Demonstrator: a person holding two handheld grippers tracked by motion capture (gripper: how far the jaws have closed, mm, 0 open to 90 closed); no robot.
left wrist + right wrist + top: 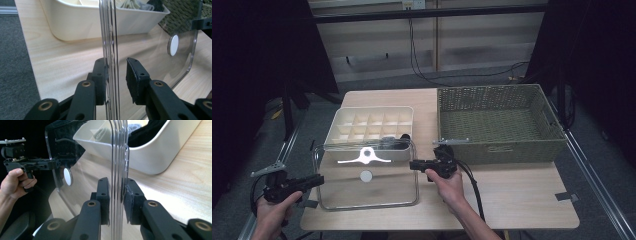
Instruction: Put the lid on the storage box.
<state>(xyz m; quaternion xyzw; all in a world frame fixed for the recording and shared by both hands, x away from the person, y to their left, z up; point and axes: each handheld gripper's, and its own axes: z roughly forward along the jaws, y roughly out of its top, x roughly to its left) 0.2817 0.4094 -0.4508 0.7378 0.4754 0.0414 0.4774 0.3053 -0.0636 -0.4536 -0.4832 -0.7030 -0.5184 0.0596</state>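
Left side: the left tongs (pixel 319 180) meet the left edge of a clear lid (pixel 367 175), a transparent rimmed sheet with a white round knob (pixel 366 175) at its centre. In the left gripper view the lid's edge (pixel 110 50) runs upright between the jaws; the left pad touches it, while the right pad (pixel 133 75) stands slightly off, so the left tongs are parted around the rim and do not yet clamp it.

Centre: the lid lies just in front of the cream divided box (pixel 369 131), its far edge at the box's near wall. The box stands on the wooden worktop (pixel 512 195) and holds folded cloth items in some cells. Placing the lid directly before the box probably keeps the path to the opening short.

Right side: the right tongs (pixel 414 165) take the lid's opposite edge. In the right gripper view both pads press the rim (pixel 118 170), so these tongs are clenched on the lid. Gripping at two opposed edges likely keeps the wide, thin sheet level and stops it twisting.

Far right: a green woven basket (pixel 499 147) stands beside the box, apart from the lid.
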